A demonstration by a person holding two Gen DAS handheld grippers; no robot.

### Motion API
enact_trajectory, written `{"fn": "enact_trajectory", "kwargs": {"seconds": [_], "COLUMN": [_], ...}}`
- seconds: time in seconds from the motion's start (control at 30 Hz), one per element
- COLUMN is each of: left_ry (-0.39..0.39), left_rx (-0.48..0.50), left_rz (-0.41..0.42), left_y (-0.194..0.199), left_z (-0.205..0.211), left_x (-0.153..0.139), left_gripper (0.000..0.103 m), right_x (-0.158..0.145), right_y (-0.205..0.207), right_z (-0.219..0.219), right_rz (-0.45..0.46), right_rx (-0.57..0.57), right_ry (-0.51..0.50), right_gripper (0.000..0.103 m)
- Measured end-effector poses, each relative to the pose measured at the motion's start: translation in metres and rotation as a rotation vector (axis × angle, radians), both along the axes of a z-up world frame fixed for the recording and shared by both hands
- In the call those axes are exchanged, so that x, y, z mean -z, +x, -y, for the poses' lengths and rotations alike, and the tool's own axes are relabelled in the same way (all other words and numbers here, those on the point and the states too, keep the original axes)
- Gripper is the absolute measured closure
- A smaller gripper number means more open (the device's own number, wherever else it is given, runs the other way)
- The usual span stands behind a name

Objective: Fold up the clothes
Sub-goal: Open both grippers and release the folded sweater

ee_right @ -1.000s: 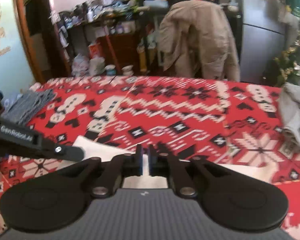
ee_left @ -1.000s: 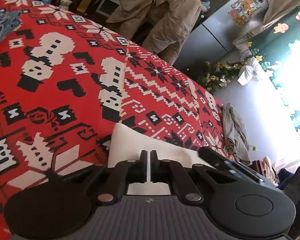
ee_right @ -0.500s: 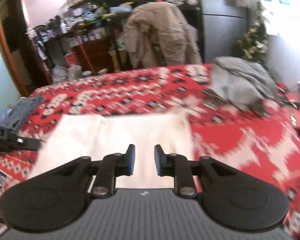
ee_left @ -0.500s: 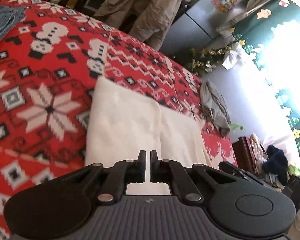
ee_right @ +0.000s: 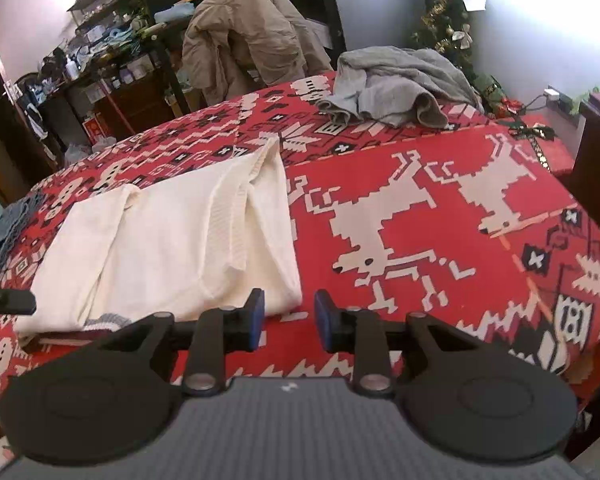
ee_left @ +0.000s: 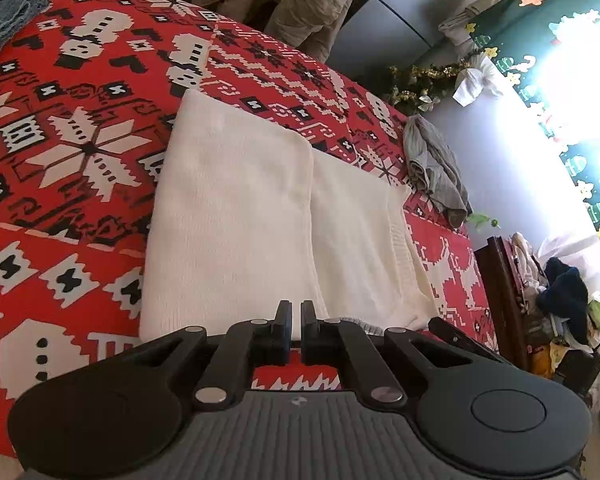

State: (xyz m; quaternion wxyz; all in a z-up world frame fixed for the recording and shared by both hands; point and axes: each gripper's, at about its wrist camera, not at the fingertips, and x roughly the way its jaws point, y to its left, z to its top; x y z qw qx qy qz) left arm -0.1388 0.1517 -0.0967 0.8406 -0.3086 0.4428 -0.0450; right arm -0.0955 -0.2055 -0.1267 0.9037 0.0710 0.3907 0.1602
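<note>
A white knit garment lies folded flat on the red patterned blanket, with one layer lapped over the other. My left gripper is at the garment's near edge, jaws shut, and a thin strip of white cloth shows between the pads. In the right wrist view the same garment lies to the left. My right gripper is just off its near right corner. Its jaws are opening, nothing is between them, and only red blanket lies under the gap.
A crumpled grey garment lies at the bed's far right corner. A blue-grey garment sits at the far left. A beige jacket hangs over a chair behind the bed. Dark wooden furniture stands off the bed's right side.
Both grippers drew back toward the near edge, and the white garment now lies spread and folded. The right gripper opened, let go of the cloth and swung right. The left stayed shut.
</note>
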Motion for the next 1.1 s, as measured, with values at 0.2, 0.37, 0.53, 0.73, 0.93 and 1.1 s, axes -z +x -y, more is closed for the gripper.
{"fn": "enact_trajectory", "kwargs": {"seconds": [0.2, 0.37, 0.53, 0.73, 0.93, 1.1], "left_ry": [0.008, 0.016, -0.016, -0.06, -0.104, -0.131], "left_rx": [-0.032, -0.075, -0.134, -0.19, -0.243, -0.245], "left_rz": [-0.007, 0.009, 0.031, 0.079, 0.089, 0.084], "left_y": [-0.005, -0.014, -0.027, -0.047, -0.063, -0.065], "left_z": [-0.011, -0.03, -0.055, -0.08, -0.105, -0.115], "left_x": [-0.001, -0.002, -0.001, -0.002, 0.007, 0.016], "left_gripper": [0.101, 0.101, 0.101, 0.101, 0.101, 0.101], "right_x": [0.007, -0.02, -0.07, -0.088, -0.043, -0.015], "right_y": [0.011, 0.001, -0.019, -0.048, -0.074, -0.074], "right_z": [-0.003, -0.026, -0.085, -0.186, -0.284, -0.306], "right_rz": [-0.016, 0.096, 0.267, 0.337, 0.264, 0.21], "right_rx": [0.024, -0.018, -0.224, -0.495, -0.7, -0.734], "right_ry": [0.06, 0.003, -0.062, -0.083, -0.202, -0.272], "right_gripper": [0.096, 0.097, 0.097, 0.097, 0.097, 0.091]}}
